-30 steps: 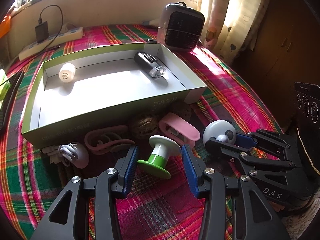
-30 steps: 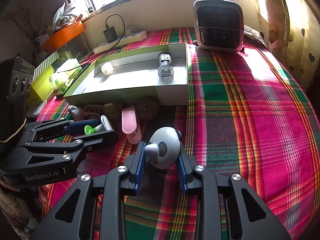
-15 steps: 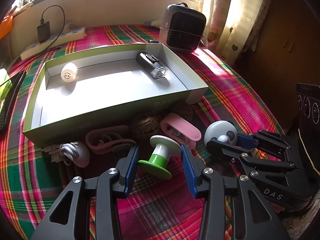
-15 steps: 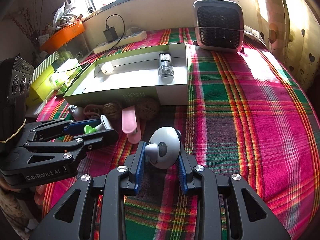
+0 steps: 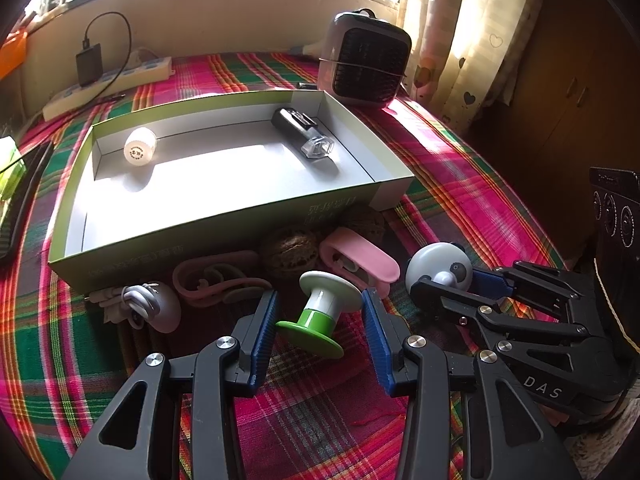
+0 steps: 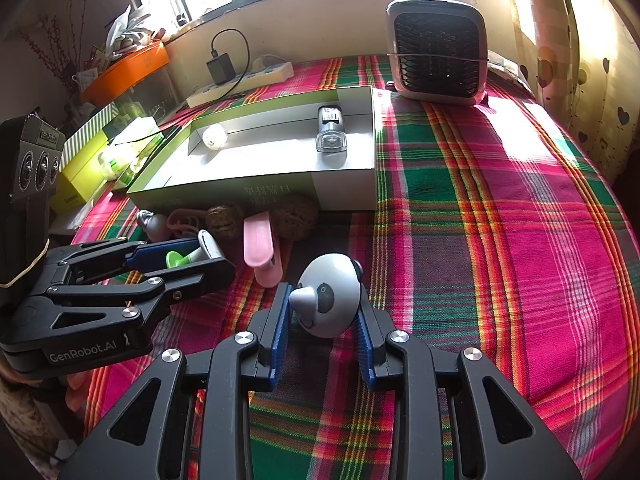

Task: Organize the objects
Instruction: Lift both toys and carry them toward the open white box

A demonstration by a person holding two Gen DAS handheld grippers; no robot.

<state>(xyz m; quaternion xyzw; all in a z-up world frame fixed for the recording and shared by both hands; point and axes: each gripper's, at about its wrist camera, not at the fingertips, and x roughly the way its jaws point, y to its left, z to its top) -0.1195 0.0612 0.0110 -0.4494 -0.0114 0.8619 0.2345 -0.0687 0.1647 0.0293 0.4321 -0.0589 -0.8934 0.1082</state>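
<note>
Now both grippers sit low over the plaid tabletop (image 6: 500, 208), each with a small thing between its blue pads.

Wide apart, the left gripper (image 5: 320, 330) brackets a green-and-white spool-shaped piece (image 5: 320, 310) that lies tilted on the cloth; gaps show on both sides, so the pads do not press it. The right gripper (image 6: 322, 312) is clamped on a grey panda-faced ball (image 6: 330, 300), a pad against each flank. Just beyond the spool lie a pink clip (image 5: 360, 258), two walnuts (image 5: 290, 246), a pink looped strap (image 5: 216, 280) and a white corded piece (image 5: 150, 306), all crowded against the near wall of the open box (image 5: 224, 222). Inside the box a white bulb (image 5: 139, 148) rests at the far left and a black torch (image 5: 302, 132) at the far right, well apart.
</note>
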